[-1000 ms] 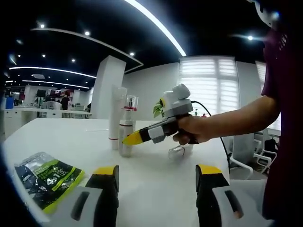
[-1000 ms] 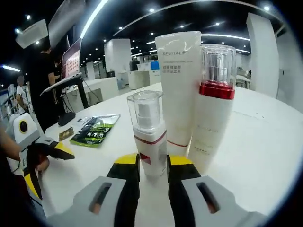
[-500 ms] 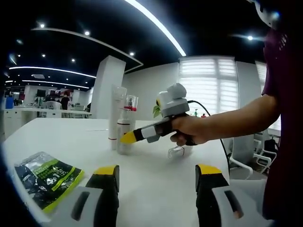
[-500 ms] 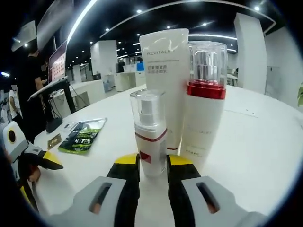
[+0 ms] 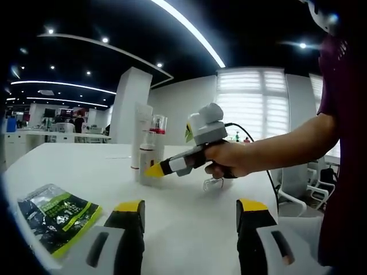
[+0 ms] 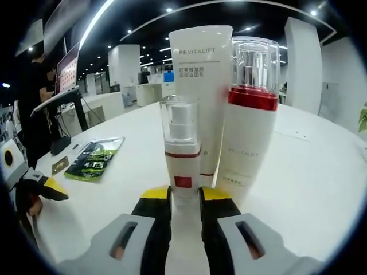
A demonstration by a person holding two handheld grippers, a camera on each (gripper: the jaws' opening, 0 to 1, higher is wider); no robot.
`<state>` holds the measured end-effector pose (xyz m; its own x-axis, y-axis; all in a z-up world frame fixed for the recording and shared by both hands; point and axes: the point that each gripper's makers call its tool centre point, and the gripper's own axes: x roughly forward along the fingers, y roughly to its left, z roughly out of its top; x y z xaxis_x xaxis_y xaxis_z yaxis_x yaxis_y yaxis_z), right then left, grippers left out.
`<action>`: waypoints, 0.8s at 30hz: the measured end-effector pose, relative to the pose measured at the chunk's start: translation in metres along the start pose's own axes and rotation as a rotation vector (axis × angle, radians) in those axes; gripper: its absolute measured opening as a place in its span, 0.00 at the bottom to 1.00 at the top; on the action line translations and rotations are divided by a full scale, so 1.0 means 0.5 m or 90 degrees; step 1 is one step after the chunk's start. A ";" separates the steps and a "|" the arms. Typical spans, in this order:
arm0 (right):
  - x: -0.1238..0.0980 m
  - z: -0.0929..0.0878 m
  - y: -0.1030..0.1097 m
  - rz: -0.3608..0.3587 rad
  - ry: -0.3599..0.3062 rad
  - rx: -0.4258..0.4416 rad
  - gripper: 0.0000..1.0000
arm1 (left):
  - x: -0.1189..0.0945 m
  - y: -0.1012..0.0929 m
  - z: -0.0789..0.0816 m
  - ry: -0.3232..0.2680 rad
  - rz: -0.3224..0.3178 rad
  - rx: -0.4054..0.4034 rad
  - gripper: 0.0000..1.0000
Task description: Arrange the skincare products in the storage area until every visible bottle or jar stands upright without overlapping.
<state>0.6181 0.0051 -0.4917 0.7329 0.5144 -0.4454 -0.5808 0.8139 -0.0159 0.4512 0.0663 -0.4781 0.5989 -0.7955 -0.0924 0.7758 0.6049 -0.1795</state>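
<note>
The right gripper (image 6: 184,197) pinches the base of a small pump bottle (image 6: 182,152), upright on the white table (image 6: 298,172), just before a Revitalift tube (image 6: 199,86) and red-collared bottle (image 6: 248,123). The left gripper (image 5: 189,209) is spread, empty.

The room is bright, lit from above by a long white strip lamp (image 5: 189,34) and small round ceiling spot lights (image 5: 105,40) on a dark ceiling. More daylight glows through the big window with white blinds (image 5: 252,100), which looks washed out. The smooth white worktop (image 6: 309,166) shines back the light and shows only soft, faint shadows. The clear plastic cap of the tall white bottle with a red collar (image 6: 252,69) has small glints. Straight lines bend near the edges. Far desks look blurry.
</note>
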 end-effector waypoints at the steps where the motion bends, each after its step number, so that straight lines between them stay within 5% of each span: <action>1: 0.000 0.001 0.001 0.001 0.000 0.003 0.18 | 0.000 0.000 0.000 0.000 0.000 0.000 0.67; 14: -0.016 0.006 -0.006 -0.043 -0.014 0.065 0.17 | 0.000 -0.001 -0.001 0.001 -0.002 0.001 0.67; 24: -0.009 0.006 0.003 -0.056 -0.008 0.032 0.18 | -0.001 0.000 -0.001 -0.001 -0.002 0.001 0.67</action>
<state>0.6149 0.0049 -0.4870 0.7850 0.4434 -0.4326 -0.4958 0.8684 -0.0096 0.4508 0.0664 -0.4785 0.5973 -0.7969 -0.0903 0.7776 0.6030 -0.1782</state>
